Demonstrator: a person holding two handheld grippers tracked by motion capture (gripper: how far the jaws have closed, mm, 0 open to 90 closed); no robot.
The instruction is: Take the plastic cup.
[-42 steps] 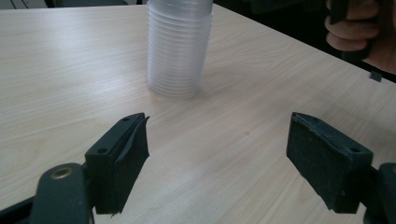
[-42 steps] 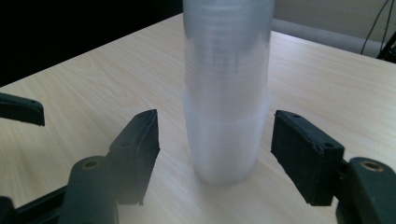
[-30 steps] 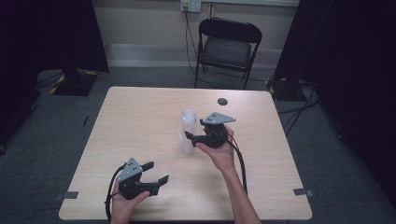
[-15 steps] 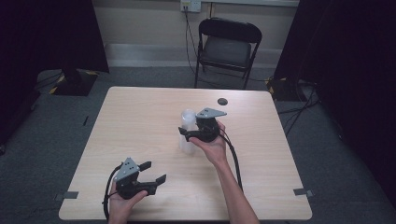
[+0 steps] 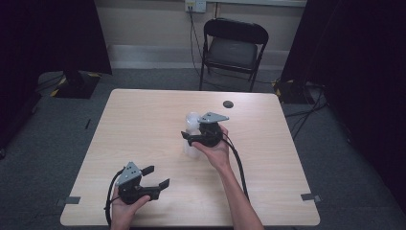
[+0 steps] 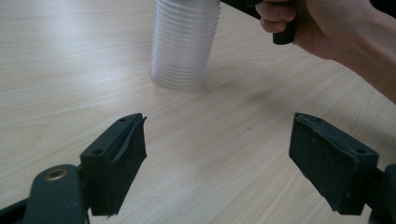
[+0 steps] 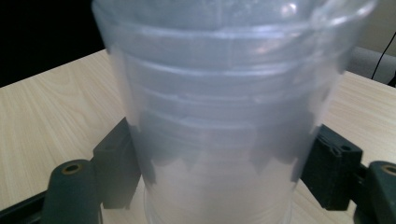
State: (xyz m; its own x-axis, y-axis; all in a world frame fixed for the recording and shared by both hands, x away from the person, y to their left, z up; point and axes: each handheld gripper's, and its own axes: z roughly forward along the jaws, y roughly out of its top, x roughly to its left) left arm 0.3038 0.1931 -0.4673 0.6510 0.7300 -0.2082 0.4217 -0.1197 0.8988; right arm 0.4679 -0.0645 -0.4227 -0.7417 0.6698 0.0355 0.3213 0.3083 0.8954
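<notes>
We log the right gripper [image 5: 191,139] with jaws straddling the cup stack [image 5: 191,135], closure unclear, lift pending; nearer us, the left gripper [image 5: 155,178] gapes empty.

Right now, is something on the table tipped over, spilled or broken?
Nothing stands out. The stack of clear plastic cups stands upright on the table, between the jaws of the right gripper. The left gripper is open and apart from it. No spill or damage is visible.
</notes>
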